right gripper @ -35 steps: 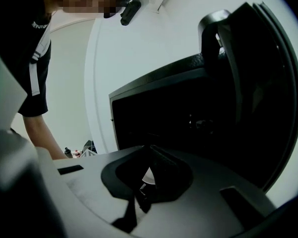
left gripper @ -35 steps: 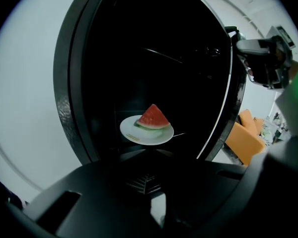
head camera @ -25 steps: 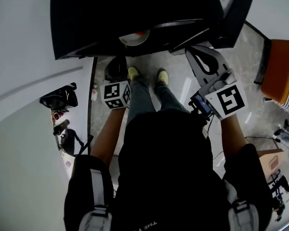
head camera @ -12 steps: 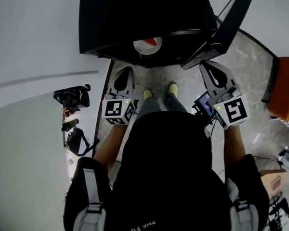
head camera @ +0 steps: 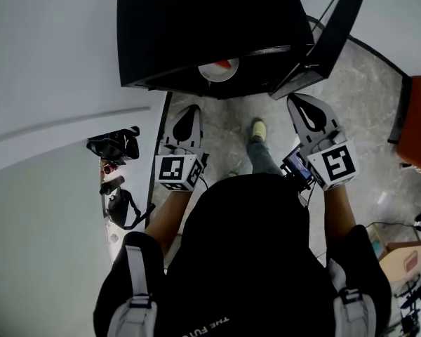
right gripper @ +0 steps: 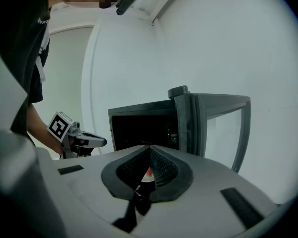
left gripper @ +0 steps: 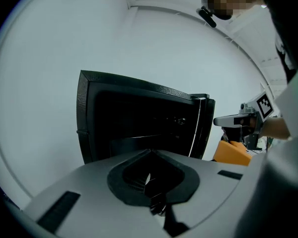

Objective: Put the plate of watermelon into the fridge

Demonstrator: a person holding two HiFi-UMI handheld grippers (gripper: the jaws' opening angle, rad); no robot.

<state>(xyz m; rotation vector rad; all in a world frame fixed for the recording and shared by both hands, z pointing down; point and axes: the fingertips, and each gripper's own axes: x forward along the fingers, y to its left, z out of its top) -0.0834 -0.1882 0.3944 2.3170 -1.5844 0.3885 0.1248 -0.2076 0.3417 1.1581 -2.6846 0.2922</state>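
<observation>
While both hands hang in front of the person's black-shirted body, the left tongs (head camera: 187, 119) sit at 11 o'clock in the head view. Their jaws are pressed together with nothing between them. The right tongs (head camera: 309, 114) are at 1 o'clock, jaws also closed and empty. Neither touches anything. Between them is grey marbled floor (head camera: 231, 118) and one yellow-green shoe (head camera: 259, 128).

Beyond the tips, at 12 o'clock, stands the small black box-shaped fridge (head camera: 196, 27). Its black glass-panelled door (head camera: 331, 20) is swung open toward 1 o'clock. Inside, near the front edge of the dark compartment, is the round white plate of red watermelon (head camera: 217, 67), well apart from both tongs. The right gripper view catches it as a white-and-red patch past the closed jaws. No other contents can be made out; the interior is too dark. An orange object (head camera: 418, 118) is off at 3 o'clock.

Step in hand, by my read: the plate looks delivered and the hands are free. What seems left is closing the door. That calls for the right tongs to reach the door's outer face at 1 o'clock and push it across to the fridge front. No grip is needed.
</observation>
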